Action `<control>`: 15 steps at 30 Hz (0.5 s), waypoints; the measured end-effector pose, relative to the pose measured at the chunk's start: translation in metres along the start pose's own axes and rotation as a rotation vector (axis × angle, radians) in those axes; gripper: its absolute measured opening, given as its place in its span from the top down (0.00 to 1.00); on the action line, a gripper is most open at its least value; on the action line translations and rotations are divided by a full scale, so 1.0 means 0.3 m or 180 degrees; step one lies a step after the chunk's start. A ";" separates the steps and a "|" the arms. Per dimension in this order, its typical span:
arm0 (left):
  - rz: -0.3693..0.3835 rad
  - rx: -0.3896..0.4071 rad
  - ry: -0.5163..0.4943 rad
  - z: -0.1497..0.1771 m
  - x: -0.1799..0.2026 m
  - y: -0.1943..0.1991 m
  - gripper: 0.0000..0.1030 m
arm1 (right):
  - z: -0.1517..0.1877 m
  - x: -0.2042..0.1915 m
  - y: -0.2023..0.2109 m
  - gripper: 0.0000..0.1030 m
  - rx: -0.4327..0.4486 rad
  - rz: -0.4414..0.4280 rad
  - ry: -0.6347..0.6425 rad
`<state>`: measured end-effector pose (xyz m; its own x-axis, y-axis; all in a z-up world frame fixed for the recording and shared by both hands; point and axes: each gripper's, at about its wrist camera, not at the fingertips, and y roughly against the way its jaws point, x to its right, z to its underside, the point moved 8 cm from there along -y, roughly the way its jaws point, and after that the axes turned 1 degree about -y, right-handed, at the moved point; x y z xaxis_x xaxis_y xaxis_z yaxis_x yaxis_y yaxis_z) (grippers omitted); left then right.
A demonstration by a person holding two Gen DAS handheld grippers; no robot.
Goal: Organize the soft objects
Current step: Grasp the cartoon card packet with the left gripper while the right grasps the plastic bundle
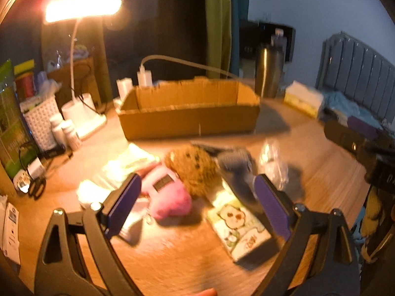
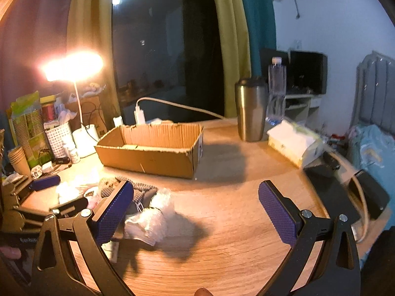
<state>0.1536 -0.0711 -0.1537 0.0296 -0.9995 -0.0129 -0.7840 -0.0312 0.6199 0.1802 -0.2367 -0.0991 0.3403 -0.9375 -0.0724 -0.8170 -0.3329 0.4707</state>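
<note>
1. Pretty dim room; the desk lamp is the main light and it's blown out to a white-orange glare in both views.
2. Everything near the lamp goes warm orange, while the wall far from it looks cold blue.
3. The cardboard box throws a hard shadow on the table, away from the lamp.
4. Left view has heavy motion blur, right view less.
5. Strong fisheye bending, dark corners.

Wooden table: cardboard box, steel tumbler, tissue pack, desk lamp, pink plush, brown plush, crumpled plastic bag.
</note>
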 end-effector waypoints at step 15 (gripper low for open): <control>-0.0137 -0.0696 -0.0328 0.173 0.128 -0.060 0.17 | 0.056 0.051 -0.114 0.00 -0.0186 -0.0474 -0.0228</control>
<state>0.1367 -0.1094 -0.2061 -0.0122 -0.9932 -0.1159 -0.6301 -0.0824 0.7721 0.2057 -0.2413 -0.1311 0.4198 -0.8838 -0.2065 -0.7309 -0.4641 0.5004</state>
